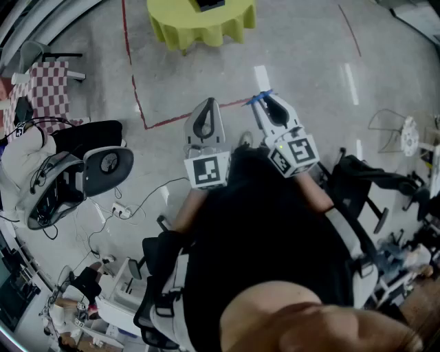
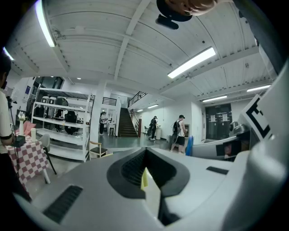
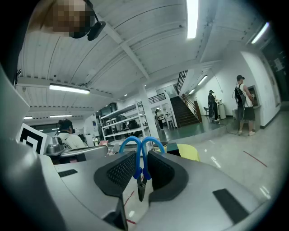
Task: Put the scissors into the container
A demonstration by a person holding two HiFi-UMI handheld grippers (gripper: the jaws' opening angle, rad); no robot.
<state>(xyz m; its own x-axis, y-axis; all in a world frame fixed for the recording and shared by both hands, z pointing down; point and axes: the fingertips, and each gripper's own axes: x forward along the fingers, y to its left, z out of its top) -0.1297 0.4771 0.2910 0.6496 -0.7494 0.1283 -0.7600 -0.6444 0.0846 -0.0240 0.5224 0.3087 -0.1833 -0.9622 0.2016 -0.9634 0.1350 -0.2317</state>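
Observation:
The scissors [image 3: 142, 155] have blue loop handles and dark blades. My right gripper [image 3: 142, 159] is shut on them near the pivot, handles out past the jaw tips and blades pointing back toward the camera. In the head view the blue handles [image 1: 261, 97] stick out of the right gripper [image 1: 269, 110], which is held in front of the person's chest. The left gripper [image 1: 205, 122] hangs beside it, shut and empty; the jaws meet in the left gripper view [image 2: 144, 155]. A dark container [image 1: 210, 4] sits on a yellow-green table [image 1: 199, 24] well ahead.
Red tape lines [image 1: 137, 93] cross the grey floor between me and the table. An office chair [image 1: 103, 165] and a checkered table [image 1: 48, 82] stand at the left, with cables [image 1: 120, 206] below them. Dark chairs [image 1: 371, 182] crowd the right. People stand far off [image 2: 179, 131].

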